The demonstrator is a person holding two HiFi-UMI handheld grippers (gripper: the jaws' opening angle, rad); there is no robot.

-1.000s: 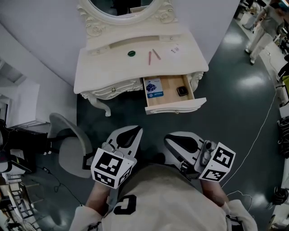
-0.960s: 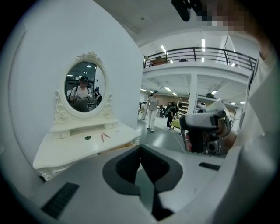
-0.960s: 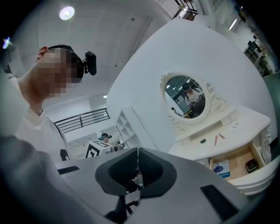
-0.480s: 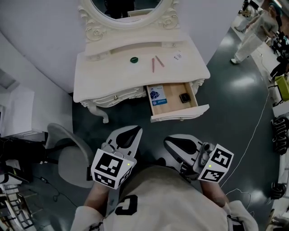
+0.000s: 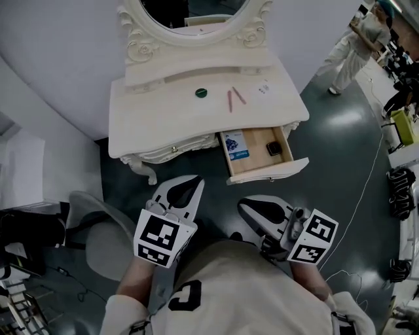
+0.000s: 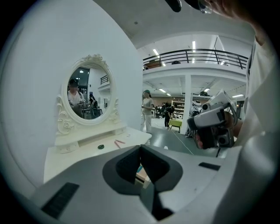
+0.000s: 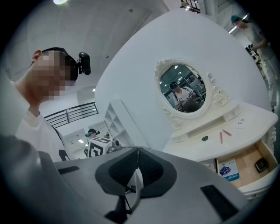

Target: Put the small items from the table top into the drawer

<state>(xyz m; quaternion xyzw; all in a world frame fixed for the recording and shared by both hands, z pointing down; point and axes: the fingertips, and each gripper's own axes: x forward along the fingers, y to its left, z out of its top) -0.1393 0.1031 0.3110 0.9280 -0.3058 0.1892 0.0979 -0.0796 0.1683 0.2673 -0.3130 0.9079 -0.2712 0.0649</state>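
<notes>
Well short of the worktop point(image 5: 154, 118), left gripper point(image 5: 188, 185) and right gripper point(image 5: 251, 208) hang empty, jaws pressed together, likely tucked in for the approach; the green disc point(image 5: 201, 93) and pink sticks point(image 5: 233, 98) lie up there, above the open drawer point(image 5: 270, 172).

Green disc point(image 5: 201, 93), two pink sticks point(image 5: 230, 100), perhaps a white scrap point(image 5: 264, 87) on the tabletop point(image 5: 163, 114), drawer point(image 5: 257, 149) pulled open

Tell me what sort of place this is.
Probably a hall or studio with a staged bedroom corner: a white dressing table with a mirror on a shiny floor, and a railed balcony overhead.
</notes>
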